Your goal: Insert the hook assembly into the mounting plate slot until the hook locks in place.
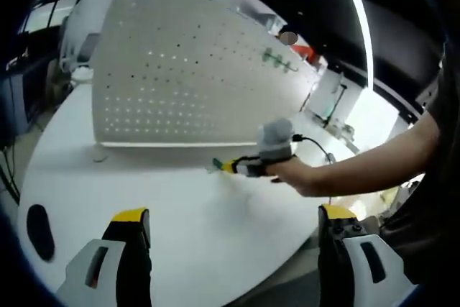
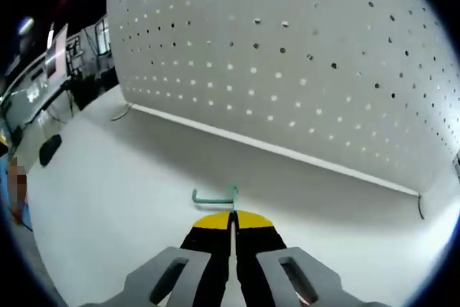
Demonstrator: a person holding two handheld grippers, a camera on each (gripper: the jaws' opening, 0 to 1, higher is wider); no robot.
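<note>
**Hook Held Short of the Pegboard**

While the left gripper (image 1: 226, 231) hangs back over the near edge of the white tabletop (image 1: 180, 206), its yellow-tipped jaws spread wide and holding nothing, the work sits with the other hand. That idle gripper appears kept clear so that its camera takes in the whole scene: the white perforated mounting plate (image 1: 187, 84) standing upright on the tabletop, and in front of it the person's hand (image 1: 298, 174) carrying the right gripper (image 1: 230, 167) low above the surface, just short of the plate's lower edge.

From the right gripper view, the right gripper (image 2: 232, 224) is clenched, its jaws pressed together with no gap between them, pinching the green hook assembly (image 2: 215, 197) at their tips. The hook juts out ahead of the jaws, with a thin bent arm reaching off to one side, and points toward the mounting plate (image 2: 287, 55), which fills the background well beyond it. Held this way, the hook's mounting end seems presented toward the rows of holes. Insertion looks not yet begun: the hook stands apart from the plate, near its foot.
</note>
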